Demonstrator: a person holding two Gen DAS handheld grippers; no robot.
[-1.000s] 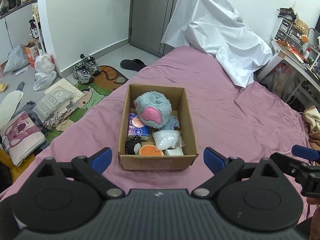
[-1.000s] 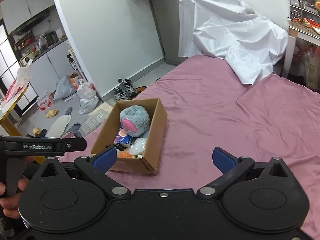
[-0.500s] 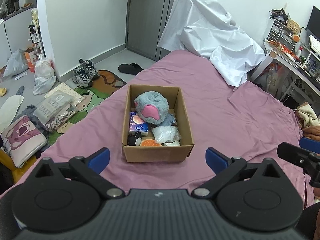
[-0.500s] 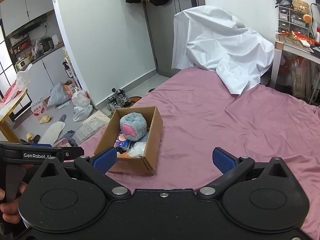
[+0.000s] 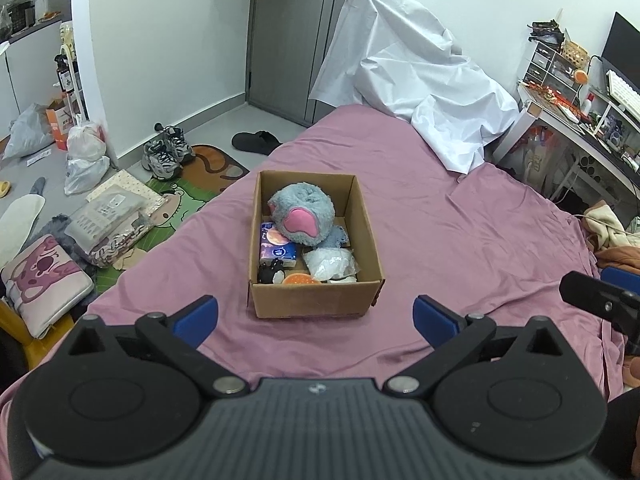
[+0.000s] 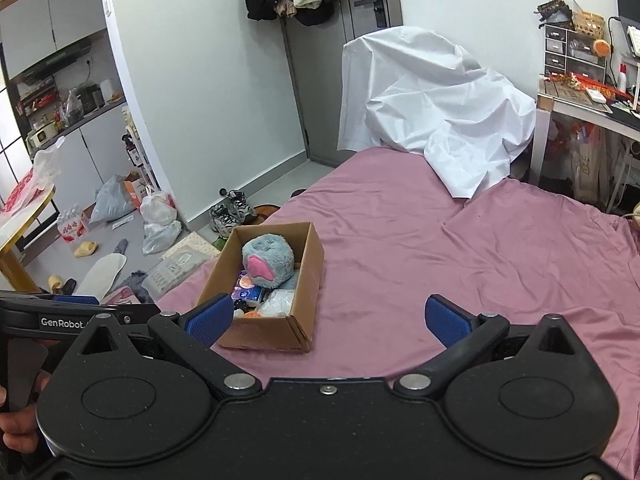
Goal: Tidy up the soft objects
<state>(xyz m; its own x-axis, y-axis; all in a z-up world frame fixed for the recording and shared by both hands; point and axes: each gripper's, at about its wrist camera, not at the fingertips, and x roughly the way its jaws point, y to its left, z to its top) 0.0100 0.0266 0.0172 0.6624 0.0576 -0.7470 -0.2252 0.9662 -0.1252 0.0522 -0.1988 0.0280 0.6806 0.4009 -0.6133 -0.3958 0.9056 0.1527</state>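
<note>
With every soft object already in the cardboard box (image 5: pixel 316 300) at frame centre, your left claw (image 5: pixel 316 322) and right claw (image 6: pixel 328 320) gape wide, empty; little looks left.

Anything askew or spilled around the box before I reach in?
Nothing spilled. The cardboard box sits flat on the pink sheet, with the grey plush and the smaller packs inside. Both grippers are open and empty.

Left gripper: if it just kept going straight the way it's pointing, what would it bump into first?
Probably the cardboard box on the bed: it sits dead ahead between the open fingers of the left gripper. Its near wall would likely be met first, though depth is hard to judge.
</note>
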